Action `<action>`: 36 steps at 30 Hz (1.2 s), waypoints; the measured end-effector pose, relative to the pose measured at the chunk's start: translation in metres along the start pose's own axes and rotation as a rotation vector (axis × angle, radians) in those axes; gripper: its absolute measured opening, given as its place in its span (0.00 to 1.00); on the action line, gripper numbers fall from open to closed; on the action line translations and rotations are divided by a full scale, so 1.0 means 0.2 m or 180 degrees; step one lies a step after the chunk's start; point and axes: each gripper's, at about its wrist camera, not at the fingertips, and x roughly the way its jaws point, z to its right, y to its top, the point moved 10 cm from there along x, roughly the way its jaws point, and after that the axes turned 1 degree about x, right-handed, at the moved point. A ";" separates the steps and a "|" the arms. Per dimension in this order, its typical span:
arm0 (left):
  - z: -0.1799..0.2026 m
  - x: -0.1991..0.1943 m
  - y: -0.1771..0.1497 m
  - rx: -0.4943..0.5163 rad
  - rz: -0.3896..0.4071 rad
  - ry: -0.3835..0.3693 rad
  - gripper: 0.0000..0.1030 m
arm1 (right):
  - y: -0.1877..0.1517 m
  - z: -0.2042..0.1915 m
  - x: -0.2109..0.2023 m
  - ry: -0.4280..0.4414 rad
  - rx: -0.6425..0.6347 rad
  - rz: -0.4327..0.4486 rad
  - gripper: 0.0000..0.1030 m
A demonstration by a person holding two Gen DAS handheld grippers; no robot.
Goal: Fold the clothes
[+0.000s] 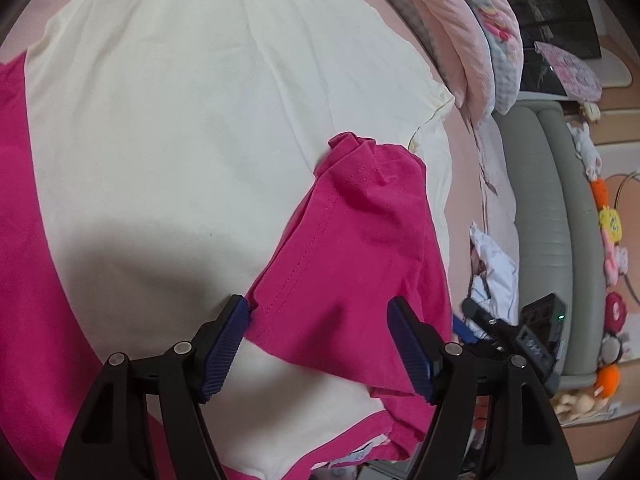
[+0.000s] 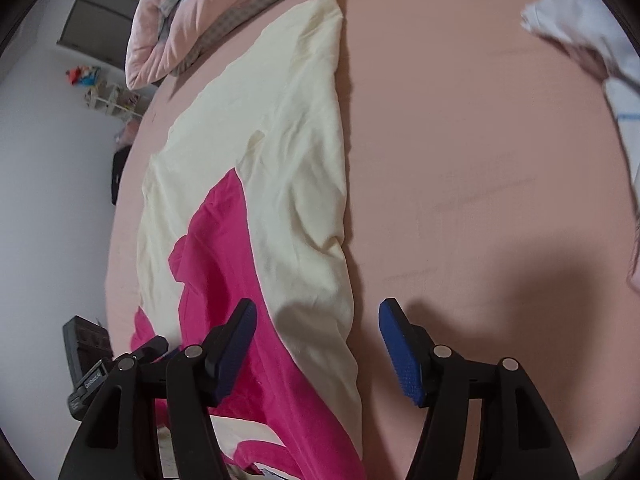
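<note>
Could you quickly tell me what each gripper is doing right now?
Left gripper: open, above the pink sleeve.
Right gripper: open, holding nothing.

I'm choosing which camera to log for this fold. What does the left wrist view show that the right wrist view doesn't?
Left only: the grey sofa with a row of plush toys, and the open left tool over the pink sleeve.
Right only: the shirt's right edge and bare sheet; the open right tool.
Both: the cream shirt, quilt, white cloth.
</note>
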 end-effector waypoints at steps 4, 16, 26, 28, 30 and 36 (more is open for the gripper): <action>0.01 0.00 0.00 0.0020 -0.0047 -0.0022 0.68 | -0.03 0.01 0.11 0.0107 0.0081 -0.0122 0.61; 0.00 -0.03 -0.05 -0.0233 -0.0049 -0.0230 0.68 | -0.01 -0.01 0.22 0.0915 0.0537 -0.0030 0.62; -0.06 -0.10 -0.13 -0.0486 0.0032 -0.0289 0.68 | 0.00 -0.04 0.25 0.0977 0.0513 -0.0009 0.61; -0.06 -0.10 -0.15 -0.0488 0.0026 -0.0346 0.68 | -0.01 -0.04 0.25 0.1037 0.0564 -0.0017 0.61; -0.07 -0.09 -0.16 -0.0552 0.0042 -0.0390 0.68 | -0.02 -0.04 0.24 0.1075 0.0583 -0.0027 0.61; -0.04 0.01 -0.14 -0.0796 0.0061 -0.0765 0.68 | -0.09 -0.03 0.21 0.1202 0.0692 -0.0016 0.61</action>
